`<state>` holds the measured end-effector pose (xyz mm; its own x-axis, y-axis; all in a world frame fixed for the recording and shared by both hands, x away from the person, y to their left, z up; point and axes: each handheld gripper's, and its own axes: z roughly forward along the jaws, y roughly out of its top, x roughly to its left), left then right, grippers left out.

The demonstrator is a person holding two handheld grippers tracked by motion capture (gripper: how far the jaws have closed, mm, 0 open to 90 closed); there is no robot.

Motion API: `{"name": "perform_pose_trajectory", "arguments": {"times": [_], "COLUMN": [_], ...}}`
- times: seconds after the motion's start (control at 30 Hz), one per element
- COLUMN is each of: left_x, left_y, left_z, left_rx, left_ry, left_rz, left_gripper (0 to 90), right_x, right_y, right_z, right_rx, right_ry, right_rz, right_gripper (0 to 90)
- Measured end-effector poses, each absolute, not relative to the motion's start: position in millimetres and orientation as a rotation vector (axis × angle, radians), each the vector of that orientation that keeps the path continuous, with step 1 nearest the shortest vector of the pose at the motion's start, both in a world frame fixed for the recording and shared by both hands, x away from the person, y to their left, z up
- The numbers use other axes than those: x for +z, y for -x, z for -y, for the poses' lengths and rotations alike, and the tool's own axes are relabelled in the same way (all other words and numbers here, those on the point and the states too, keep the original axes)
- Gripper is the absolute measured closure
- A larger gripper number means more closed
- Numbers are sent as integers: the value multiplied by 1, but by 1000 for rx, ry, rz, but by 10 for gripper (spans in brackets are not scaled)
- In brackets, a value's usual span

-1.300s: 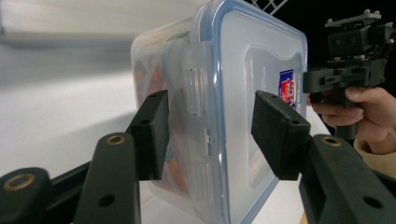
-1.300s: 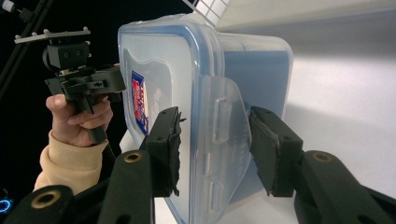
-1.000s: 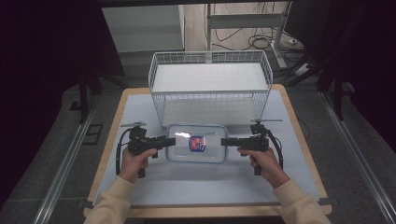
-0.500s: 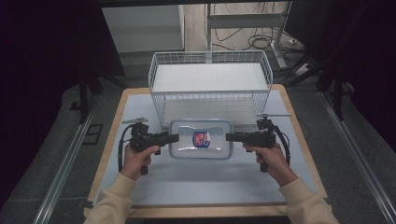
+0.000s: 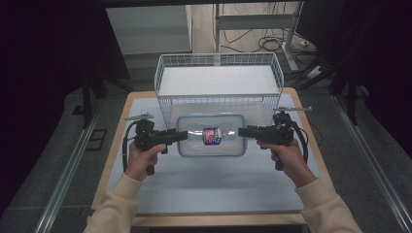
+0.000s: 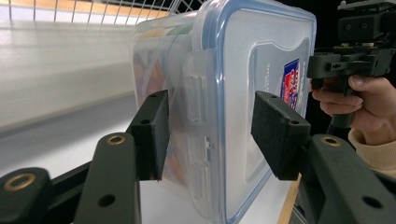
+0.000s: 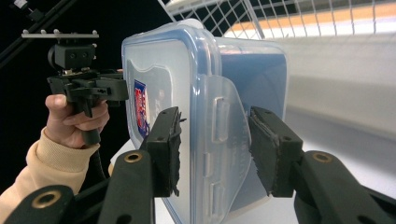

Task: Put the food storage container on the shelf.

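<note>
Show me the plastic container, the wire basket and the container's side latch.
plastic container [image 5: 194,143]: high view, clear lid.
wire basket [image 5: 218,103]: high view, front wall.
side latch [image 7: 226,123]: right gripper view, flap middle.

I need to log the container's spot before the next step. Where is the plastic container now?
In the high view the plastic container sits mid-table, just in front of the wire basket, between the left gripper and right gripper.

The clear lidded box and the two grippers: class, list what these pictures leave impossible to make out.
- Box contents: high view too small; left gripper view shows mere coloured blurs through its cloudy wall.
- Label wording: too small and oblique in both gripper views.
- Whether the left gripper and right gripper are actually pinching the end latches: the latches cover the pad faces.
</note>
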<state>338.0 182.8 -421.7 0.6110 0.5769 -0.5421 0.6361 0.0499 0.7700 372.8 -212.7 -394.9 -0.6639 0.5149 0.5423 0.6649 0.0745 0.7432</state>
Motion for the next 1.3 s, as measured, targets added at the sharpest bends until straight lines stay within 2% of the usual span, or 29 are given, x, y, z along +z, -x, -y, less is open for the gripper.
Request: {"name": "perform_pose_trajectory", "arguments": {"times": [0.27,1.0,1.3], "left_x": [-402,-361,-342], "left_y": [-345,-362,-380], "left_z": [-179,-173,-170], "left_rx": [-37,11,25], "left_ry": [-1616,-1625,-1627], "left_rz": [-1004,-967,-958], "left_gripper": [485,483,483], "right_x": [-373,-340,-324], "right_y": [-377,-387,-403], "right_z": [216,223,225], "right_rx": [-1692,-1794,-1832], "right_ry": [1198,1163,1154], "right_rz": [2224,2236,2232], "right_gripper": [553,553,552]}}
